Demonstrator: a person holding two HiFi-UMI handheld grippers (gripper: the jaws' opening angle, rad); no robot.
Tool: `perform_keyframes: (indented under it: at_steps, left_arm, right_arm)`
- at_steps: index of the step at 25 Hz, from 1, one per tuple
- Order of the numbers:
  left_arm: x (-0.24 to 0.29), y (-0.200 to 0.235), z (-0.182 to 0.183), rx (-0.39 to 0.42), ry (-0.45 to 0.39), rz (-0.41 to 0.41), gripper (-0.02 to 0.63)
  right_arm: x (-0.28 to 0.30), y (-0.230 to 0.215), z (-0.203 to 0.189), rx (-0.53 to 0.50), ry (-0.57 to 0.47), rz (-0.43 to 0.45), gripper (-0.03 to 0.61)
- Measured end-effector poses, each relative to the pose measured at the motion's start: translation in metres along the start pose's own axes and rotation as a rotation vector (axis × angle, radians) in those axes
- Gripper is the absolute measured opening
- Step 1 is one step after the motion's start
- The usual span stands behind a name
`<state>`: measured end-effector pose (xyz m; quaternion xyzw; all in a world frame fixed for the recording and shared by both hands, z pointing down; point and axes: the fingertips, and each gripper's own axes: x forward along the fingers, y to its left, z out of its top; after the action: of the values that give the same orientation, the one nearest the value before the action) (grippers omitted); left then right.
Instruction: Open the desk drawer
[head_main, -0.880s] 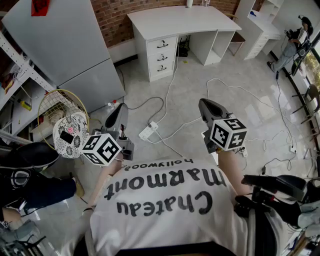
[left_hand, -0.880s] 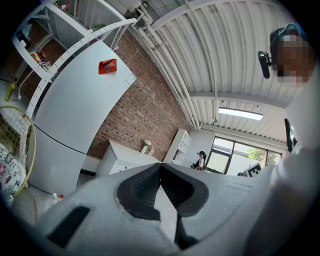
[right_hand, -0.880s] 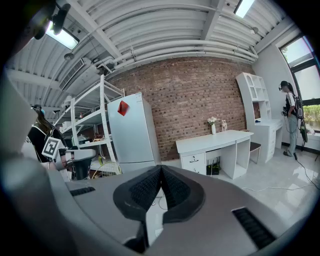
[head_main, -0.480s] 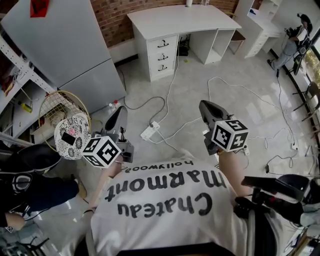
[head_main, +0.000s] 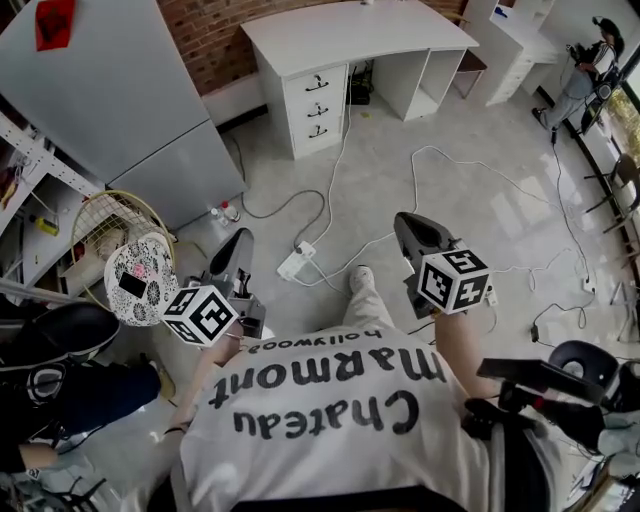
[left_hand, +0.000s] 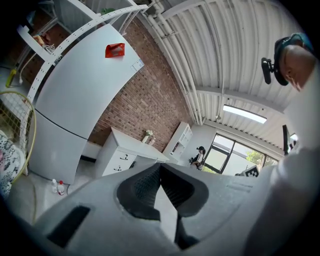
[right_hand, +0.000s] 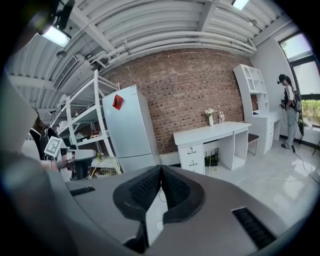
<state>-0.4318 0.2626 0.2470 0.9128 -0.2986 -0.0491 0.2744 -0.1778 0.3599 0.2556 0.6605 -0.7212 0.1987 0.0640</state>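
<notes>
Since the earlier frame, the desk (head_main: 350, 35) has shifted toward the head view's top edge, and a shoe (head_main: 360, 278) has entered view. The left gripper (head_main: 243, 238) and right gripper (head_main: 407, 222) are both clenched on nothing. Its 3 drawers (head_main: 320, 108) are closed, well apart from both grippers.

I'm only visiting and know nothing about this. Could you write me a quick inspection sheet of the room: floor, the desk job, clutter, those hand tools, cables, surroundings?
Surface: pale tiled floor, glossy.
Job's things: white desk against the brick wall; its three drawers are all shut, well ahead of the person.
Clutter: round wire frame and small bottles beside the fridge.
Grippers: left hand-held gripper shut, empty; right hand-held gripper shut, empty.
Cables: white cables and a power strip lie on the floor between person and desk.
Surroundings: another person at far right.
</notes>
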Motion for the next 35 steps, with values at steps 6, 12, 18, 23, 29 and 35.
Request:
perform_keyframes:
  at_steps: [6, 12, 18, 23, 29, 35]
  left_arm:
    - [0.038, 0.0, 0.0, -0.026, -0.013, 0.015, 0.015]
    - [0.1, -0.008, 0.001, -0.021, 0.0, 0.026, 0.015]
    - [0.17, -0.023, 0.017, -0.02, -0.053, 0.021, 0.015]
    - [0.217, -0.032, 0.017, -0.027, -0.064, 0.025, 0.015]
    - [0.259, -0.039, 0.015, -0.021, -0.091, 0.029, 0.015]
    - [0.283, -0.043, -0.003, -0.026, -0.048, 0.024, 0.015]
  right_arm:
    - [0.015, -0.04, 0.012, 0.013, -0.002, 0.014, 0.014]
    - [0.028, -0.1, 0.032, 0.021, -0.009, 0.004, 0.014]
    - [0.053, -0.169, 0.067, 0.04, -0.024, 0.012, 0.014]
    - [0.067, -0.21, 0.089, 0.01, -0.034, 0.019, 0.014]
    - [0.083, -0.248, 0.091, 0.014, -0.016, 0.045, 0.014]
    - [0.097, -0.269, 0.088, 0.032, -0.002, 0.054, 0.014]
